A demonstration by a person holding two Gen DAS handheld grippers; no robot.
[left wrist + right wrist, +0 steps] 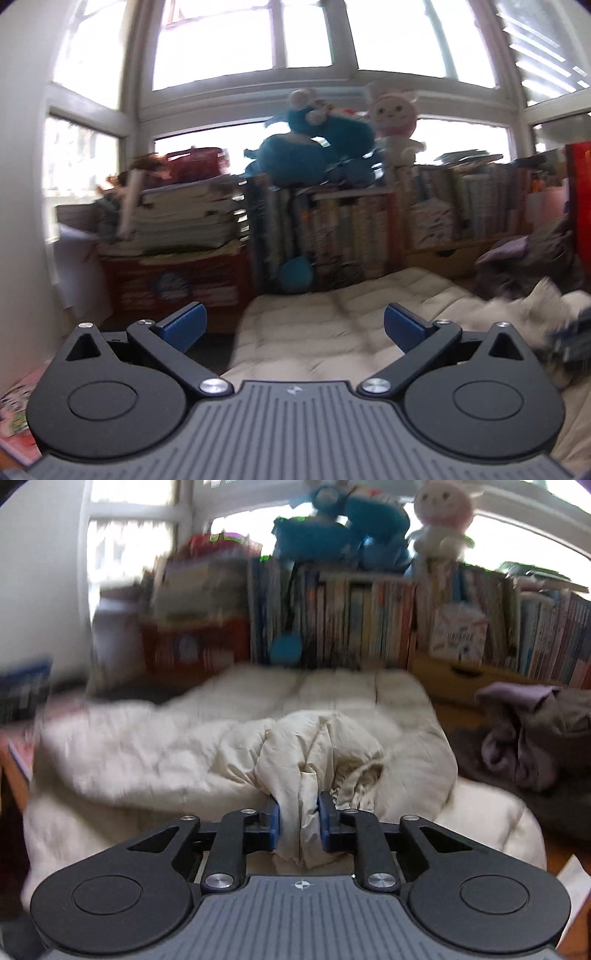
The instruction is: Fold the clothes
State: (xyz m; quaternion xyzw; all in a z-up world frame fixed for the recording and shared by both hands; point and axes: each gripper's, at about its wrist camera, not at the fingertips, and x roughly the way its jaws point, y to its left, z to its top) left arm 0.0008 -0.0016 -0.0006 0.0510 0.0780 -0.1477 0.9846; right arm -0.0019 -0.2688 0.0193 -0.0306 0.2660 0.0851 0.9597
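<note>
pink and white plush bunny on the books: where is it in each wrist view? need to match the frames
Left wrist: pink and white plush bunny sits upper centre-right, on top of the row of books, under the window.
Right wrist: the bunny is at the top edge, right of centre, above the books.
Shared landmark: the blue plush toy just left of the bunny in both.

1. L gripper [293, 325]: I've got jaws wide, nothing between, cream quilt [314, 325] open ahead.
2. Book row [369, 624] walls off the far side.
3. Grey clothes heap [535, 738] blocks my right.
4. Red box [177, 284] crowds far left.
</note>
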